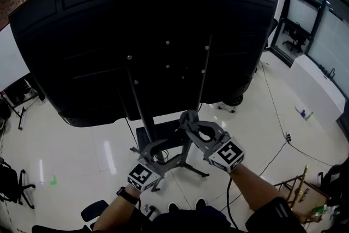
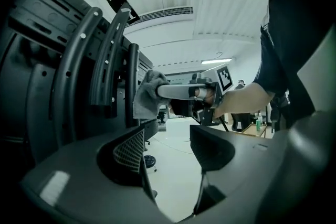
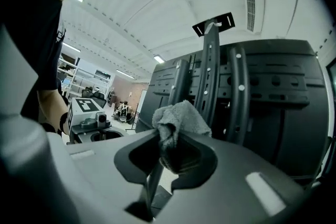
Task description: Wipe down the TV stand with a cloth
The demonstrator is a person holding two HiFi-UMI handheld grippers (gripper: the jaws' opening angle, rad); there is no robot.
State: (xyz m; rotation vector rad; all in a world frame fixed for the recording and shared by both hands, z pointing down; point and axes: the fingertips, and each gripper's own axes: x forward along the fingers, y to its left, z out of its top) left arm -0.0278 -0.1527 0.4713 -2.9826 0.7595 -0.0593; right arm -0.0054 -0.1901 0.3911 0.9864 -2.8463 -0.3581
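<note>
Right hand-held gripper (image 3: 176, 152): clamped on cloth (image 3: 181, 118), pressed to TV stand (image 3: 210, 76) at one o'clock for wiping; left hand-held gripper (image 2: 167, 147) apart, empty.

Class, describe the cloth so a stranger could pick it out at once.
Find the black TV, seen from behind, on its stand's upright rails. At those rails the right gripper pinches the cloth: the only soft, crumpled grey thing among black metal.
</note>
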